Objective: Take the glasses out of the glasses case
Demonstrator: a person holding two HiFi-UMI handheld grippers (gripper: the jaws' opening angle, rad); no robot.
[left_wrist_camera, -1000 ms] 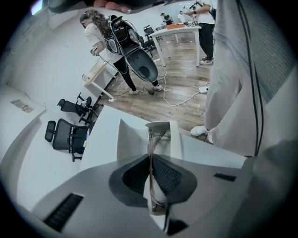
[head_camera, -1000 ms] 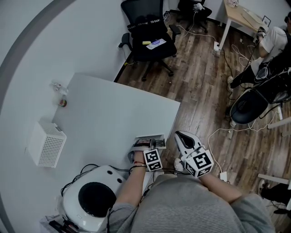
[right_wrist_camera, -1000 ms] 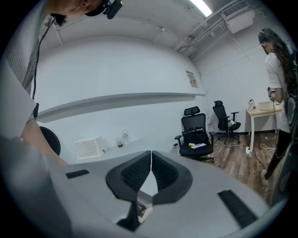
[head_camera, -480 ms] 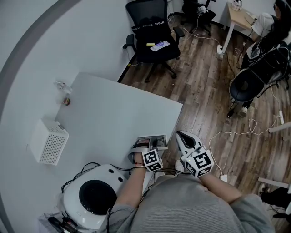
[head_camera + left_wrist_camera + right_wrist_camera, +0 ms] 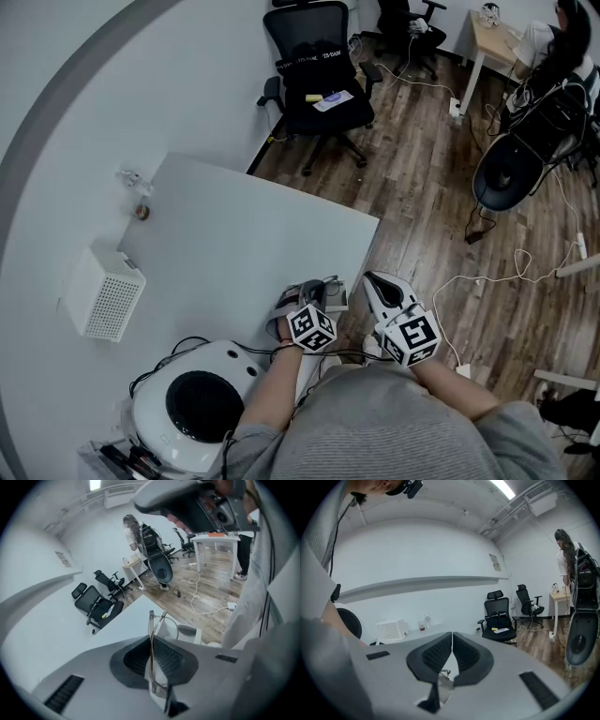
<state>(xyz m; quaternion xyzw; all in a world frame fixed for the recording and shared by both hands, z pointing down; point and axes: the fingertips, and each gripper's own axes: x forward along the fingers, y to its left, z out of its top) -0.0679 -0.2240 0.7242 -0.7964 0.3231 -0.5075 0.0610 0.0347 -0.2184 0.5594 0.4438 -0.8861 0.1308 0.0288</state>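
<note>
over the white table [image 5: 244, 234], the left gripper view alone shows the left gripper [image 5: 152, 641] clamped on the glasses [image 5: 150, 620]; the right gripper [image 5: 452, 637] is closed and empty.

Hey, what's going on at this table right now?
A person stands at a white table with a handheld gripper in each hand. The left gripper is shut on a pair of glasses, its fingers pinching the frame edge-on. The open glasses case sits near the table's edge, just beyond them. The glasses look lifted clear of the case, though that is hard to confirm. The right gripper is shut and empty, held just past the table's edge.
</note>
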